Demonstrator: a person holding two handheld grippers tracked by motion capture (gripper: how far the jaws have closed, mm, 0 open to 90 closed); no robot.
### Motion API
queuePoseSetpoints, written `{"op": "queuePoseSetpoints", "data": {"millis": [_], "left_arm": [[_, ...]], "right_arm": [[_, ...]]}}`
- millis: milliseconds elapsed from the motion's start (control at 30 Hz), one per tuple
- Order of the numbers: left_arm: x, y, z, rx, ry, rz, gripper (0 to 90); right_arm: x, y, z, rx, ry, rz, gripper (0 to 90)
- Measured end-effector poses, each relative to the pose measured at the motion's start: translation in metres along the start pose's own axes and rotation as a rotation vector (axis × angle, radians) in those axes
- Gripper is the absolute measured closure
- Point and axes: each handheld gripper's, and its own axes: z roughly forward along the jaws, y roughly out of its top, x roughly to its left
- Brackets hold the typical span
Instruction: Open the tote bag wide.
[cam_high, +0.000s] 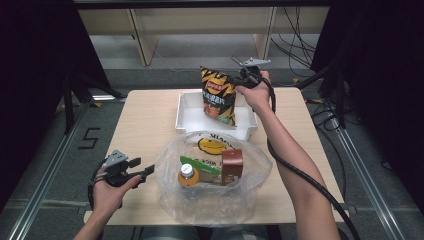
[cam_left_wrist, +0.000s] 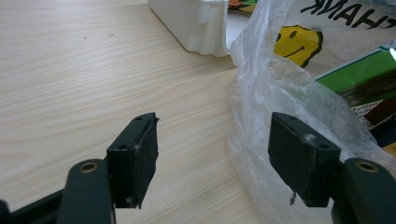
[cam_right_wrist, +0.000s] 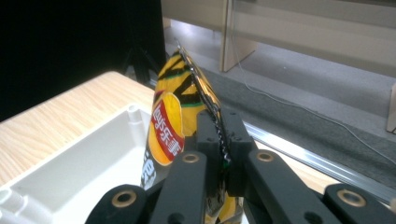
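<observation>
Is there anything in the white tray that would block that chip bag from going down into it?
Nothing visible. The chip bag, pinched by the right gripper, hangs over the white tray, whose floor looks bare.

Chip bag yellow w/ black stripes (red logo), white tray, clear bag

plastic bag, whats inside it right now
Inside the clear plastic bag are an orange-bodied bottle with a white cap, a brown carton and a green packet. The crumpled film and these items cover whatever else lies beneath.
</observation>
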Motion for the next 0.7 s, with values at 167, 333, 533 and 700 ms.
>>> {"op": "queuePoseSetpoints", "data": {"millis": [167, 333, 533, 700], "left_arm": [[-0.0002, 0.0, -0.0005, 0.0, 0.004, 0.001, 32.9], [-0.0003, -0.0003, -0.0008, 0.0, 0.004, -0.008, 32.9], [-0.0005, -0.0005, -0.0007, 0.001, 0.002, -0.001, 32.9], [-0.0007, -0.0003, -0.0004, 0.0, 0.001, 0.0, 33.0]], "right_arm": [[-0.0014, 0.0007, -0.0004, 0.025, -0.009, -0.04, 89.4], [-0.0006, 0.003, 0.0009, 0.028, -0.02, -0.072, 88.9], [0.0012, 0.0059, 0.0019, 0.047, -0.03, -0.1, 86.7], [0.0006, 0.0033, 0.0049, 0.035, -0.048, -0.091, 81.6]]}}
